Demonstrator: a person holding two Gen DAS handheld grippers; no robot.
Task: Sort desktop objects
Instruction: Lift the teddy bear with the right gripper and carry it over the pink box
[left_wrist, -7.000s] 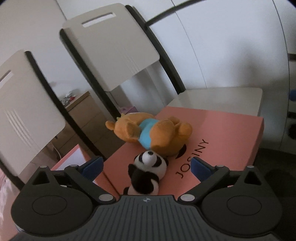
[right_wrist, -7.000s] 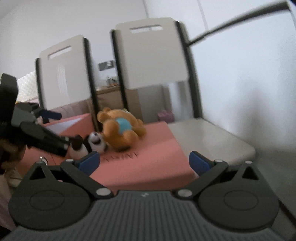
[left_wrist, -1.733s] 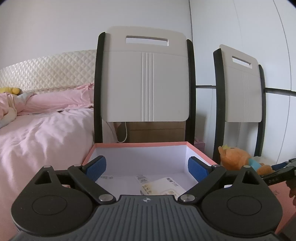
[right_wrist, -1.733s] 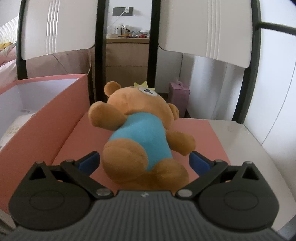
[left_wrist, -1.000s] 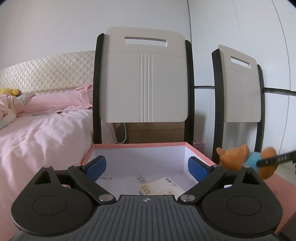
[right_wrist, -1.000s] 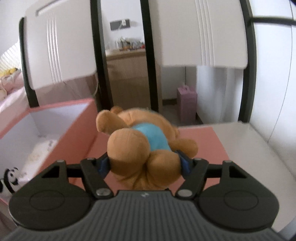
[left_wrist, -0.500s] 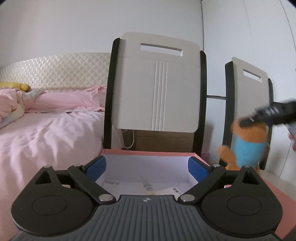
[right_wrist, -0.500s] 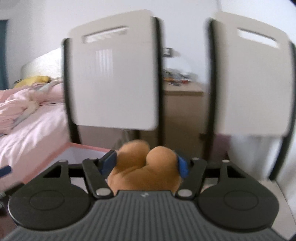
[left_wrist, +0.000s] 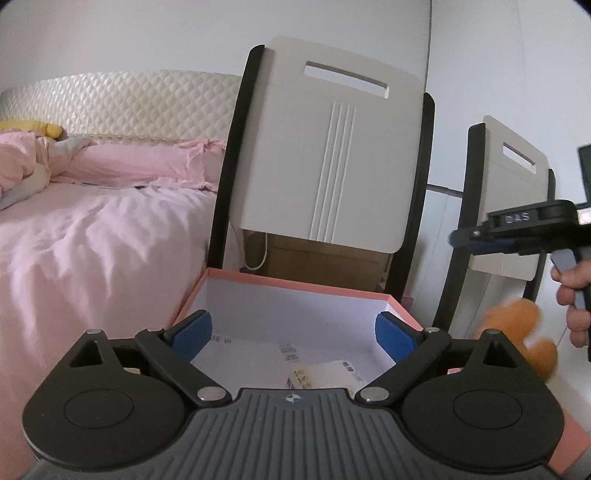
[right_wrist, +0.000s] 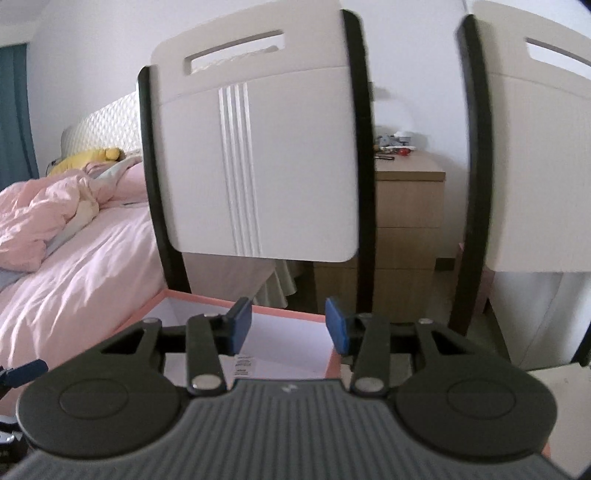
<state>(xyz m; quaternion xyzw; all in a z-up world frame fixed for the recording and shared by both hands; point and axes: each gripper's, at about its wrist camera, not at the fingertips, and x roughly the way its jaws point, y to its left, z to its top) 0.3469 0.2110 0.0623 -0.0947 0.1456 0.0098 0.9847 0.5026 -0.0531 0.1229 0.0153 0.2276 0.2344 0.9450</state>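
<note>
Our left gripper (left_wrist: 293, 334) is spread wide with nothing between its blue pads, hovering at the near rim of the open salmon-pink cardboard box (left_wrist: 295, 286). Inside, on the white bottom, we see printed paper slips and a small pale packet (left_wrist: 319, 374). Our right gripper (right_wrist: 288, 326) has its jaws parted with nothing between them; past them lies the far right corner of the same box. In the left wrist view the right gripper sits high at the right edge, held by our right hand (left_wrist: 576, 295). Below it the orange plush bear (left_wrist: 521, 338) is a blurred shape just outside the box's right wall; we cannot tell whether it touches anything. Two white folding chair backs with black frames (left_wrist: 332, 147) stand right behind the box. Behind them is a light wooden drawer cabinet (right_wrist: 406, 229), and a bed with pink bedding (left_wrist: 92, 229) fills the left side.
</note>
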